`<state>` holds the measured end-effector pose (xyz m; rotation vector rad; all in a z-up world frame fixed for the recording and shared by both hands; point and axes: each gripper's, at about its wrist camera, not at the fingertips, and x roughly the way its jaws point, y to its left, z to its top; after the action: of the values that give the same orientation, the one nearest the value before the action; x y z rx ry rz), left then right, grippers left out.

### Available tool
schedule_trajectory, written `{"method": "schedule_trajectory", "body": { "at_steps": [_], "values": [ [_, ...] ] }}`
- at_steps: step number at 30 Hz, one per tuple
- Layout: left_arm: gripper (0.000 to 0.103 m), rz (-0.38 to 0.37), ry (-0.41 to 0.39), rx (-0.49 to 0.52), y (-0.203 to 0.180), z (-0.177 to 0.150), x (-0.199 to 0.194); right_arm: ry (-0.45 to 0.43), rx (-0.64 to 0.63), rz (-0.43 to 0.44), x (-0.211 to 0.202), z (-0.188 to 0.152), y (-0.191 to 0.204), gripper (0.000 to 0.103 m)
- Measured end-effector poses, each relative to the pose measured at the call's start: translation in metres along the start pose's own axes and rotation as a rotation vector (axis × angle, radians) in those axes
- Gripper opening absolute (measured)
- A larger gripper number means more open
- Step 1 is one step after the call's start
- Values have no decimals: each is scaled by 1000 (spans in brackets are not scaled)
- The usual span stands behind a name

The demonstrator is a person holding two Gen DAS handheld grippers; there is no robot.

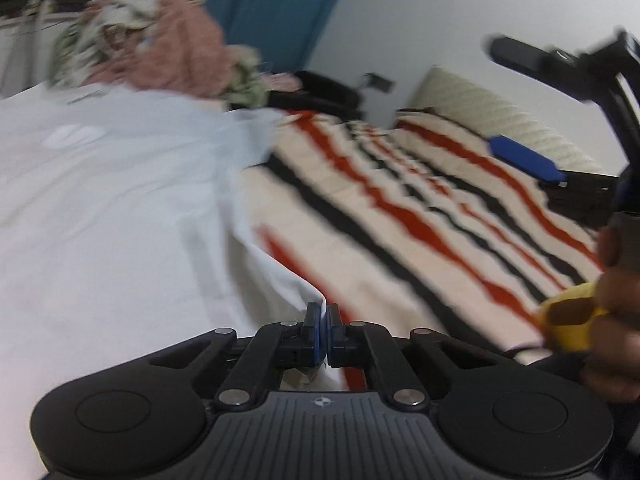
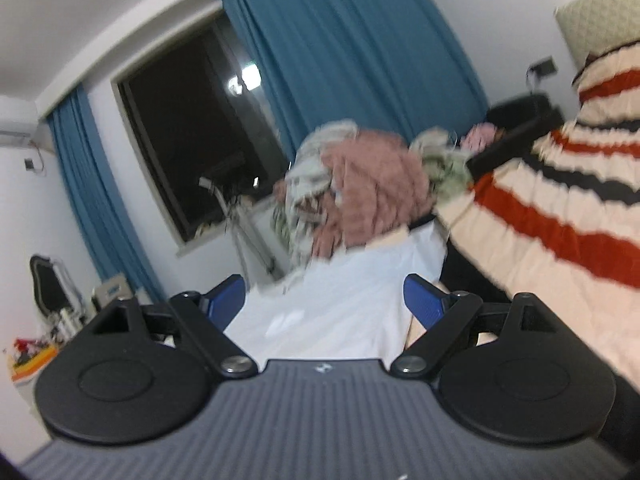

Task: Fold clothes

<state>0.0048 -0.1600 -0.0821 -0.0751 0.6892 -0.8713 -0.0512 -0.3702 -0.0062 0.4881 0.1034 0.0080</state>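
A white garment (image 1: 112, 200) lies spread over the left of the bed. My left gripper (image 1: 322, 312) is shut on the white garment's near edge, the cloth pinched between its blue pads. In the right wrist view the same white garment (image 2: 336, 304) lies ahead, below my right gripper (image 2: 324, 300), which is open and empty with its blue fingers (image 2: 424, 304) wide apart above the cloth. The right gripper also shows in the left wrist view (image 1: 524, 156) at the far right, raised over the bed.
A cream blanket with red and black stripes (image 1: 420, 208) covers the bed. A heap of pink and floral clothes (image 1: 160, 48) lies behind the white garment, also in the right wrist view (image 2: 360, 188). Blue curtains (image 2: 352, 48) and a dark window (image 2: 192, 140) stand behind.
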Motion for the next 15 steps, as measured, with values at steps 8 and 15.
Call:
{"method": "schedule_trajectory", "body": {
  "at_steps": [8,15],
  "values": [
    [3,37,171,60,-64,-29,103,-81,-65,-65,-4,11,-17,88],
    [64,66,147,69,-44,-16,81,-18,-35,-52,7,7,-25,88]
  ]
}}
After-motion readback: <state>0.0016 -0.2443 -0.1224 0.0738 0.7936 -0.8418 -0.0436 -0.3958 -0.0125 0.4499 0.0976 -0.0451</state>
